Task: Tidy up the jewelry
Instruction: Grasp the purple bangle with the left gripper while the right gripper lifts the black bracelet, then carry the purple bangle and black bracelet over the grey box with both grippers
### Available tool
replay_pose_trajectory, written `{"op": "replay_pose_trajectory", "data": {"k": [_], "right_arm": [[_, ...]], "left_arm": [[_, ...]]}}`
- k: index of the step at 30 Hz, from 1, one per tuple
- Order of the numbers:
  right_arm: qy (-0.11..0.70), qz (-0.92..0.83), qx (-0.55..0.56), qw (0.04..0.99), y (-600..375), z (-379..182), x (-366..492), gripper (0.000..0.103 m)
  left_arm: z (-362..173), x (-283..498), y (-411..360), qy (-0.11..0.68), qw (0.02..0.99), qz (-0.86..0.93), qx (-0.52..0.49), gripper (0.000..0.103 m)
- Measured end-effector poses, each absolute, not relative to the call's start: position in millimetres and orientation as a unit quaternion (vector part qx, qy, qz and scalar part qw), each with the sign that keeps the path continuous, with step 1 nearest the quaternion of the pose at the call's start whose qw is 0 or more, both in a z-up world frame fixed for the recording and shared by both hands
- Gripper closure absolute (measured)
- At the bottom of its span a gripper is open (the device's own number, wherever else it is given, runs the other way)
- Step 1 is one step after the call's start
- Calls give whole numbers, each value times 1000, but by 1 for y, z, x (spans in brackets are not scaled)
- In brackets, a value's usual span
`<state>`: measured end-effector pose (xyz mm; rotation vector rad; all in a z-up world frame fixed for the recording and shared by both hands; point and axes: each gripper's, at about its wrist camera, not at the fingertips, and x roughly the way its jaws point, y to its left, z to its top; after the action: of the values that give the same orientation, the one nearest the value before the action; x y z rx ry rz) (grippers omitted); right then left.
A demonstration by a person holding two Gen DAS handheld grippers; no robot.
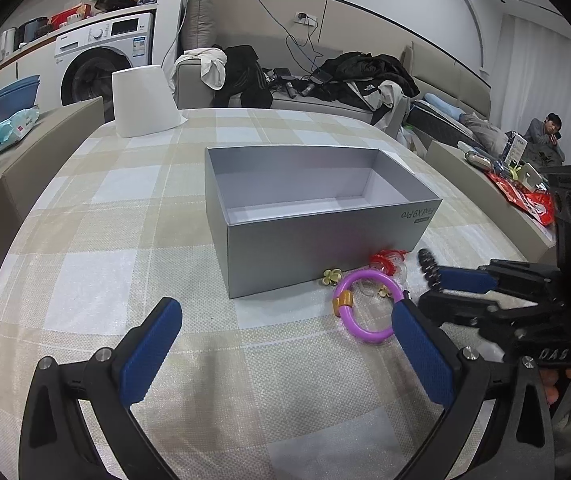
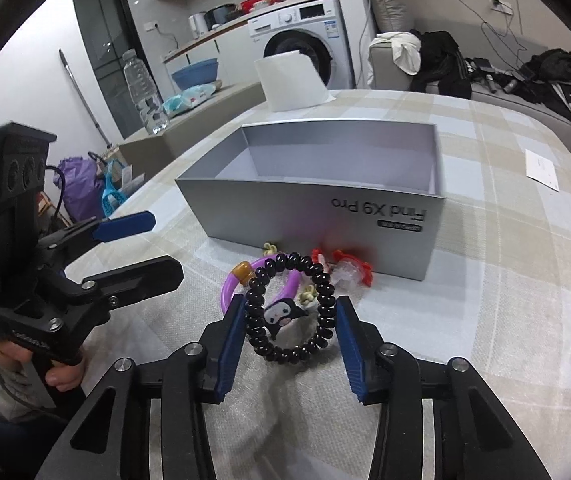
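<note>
A: Where's the black coil bracelet [image 2: 289, 308]?

B: Lying on the checked tablecloth [image 2: 505, 264] just in front of the grey box [image 2: 313, 208], partly over the purple ring [image 2: 237, 284], between the blue pads of the right gripper [image 2: 290, 312]. One pad looks to touch the left side of the coil; on the right I can't tell whether there's contact. The jaws stand partly closed around it.

A: How will it handle?

B: I'd judge it light and springy, so it will squash and may pop sideways out of a pinch. Take hold across the coil's two sides, clear of the little cartoon charm [image 2: 281, 314].

A: And the other pieces?

B: A red clip [image 2: 349, 268] and a small flower piece [image 2: 270, 249] sit against the box wall. The box is empty.

A: The left gripper [image 1: 285, 344]?

B: Wide open, holding nothing, over bare cloth near the purple ring.
</note>
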<state>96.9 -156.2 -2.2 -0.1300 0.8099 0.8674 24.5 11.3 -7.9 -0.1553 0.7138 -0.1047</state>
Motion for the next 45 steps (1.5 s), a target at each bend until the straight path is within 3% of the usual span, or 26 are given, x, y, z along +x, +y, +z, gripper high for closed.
{"op": "replay_pose_trajectory", "data": {"k": [17, 22, 25, 29, 45], "right_arm": [[374, 383, -16, 844, -192, 4, 105, 60], [373, 383, -8, 845, -196, 5, 107, 60], [375, 381, -4, 845, -197, 4, 107, 60], [376, 381, -6, 844, -197, 3, 107, 60], [369, 379, -1, 849, -198, 6, 106, 60]], "left_arm": [[-13, 41, -40, 407, 904, -132, -18, 1], [-18, 48, -45, 420, 898, -127, -10, 7], [-19, 52, -46, 425, 897, -119, -5, 18], [-20, 51, -43, 425, 897, -118, -10, 54], [8, 28, -19, 353, 929, -101, -47, 55]]}}
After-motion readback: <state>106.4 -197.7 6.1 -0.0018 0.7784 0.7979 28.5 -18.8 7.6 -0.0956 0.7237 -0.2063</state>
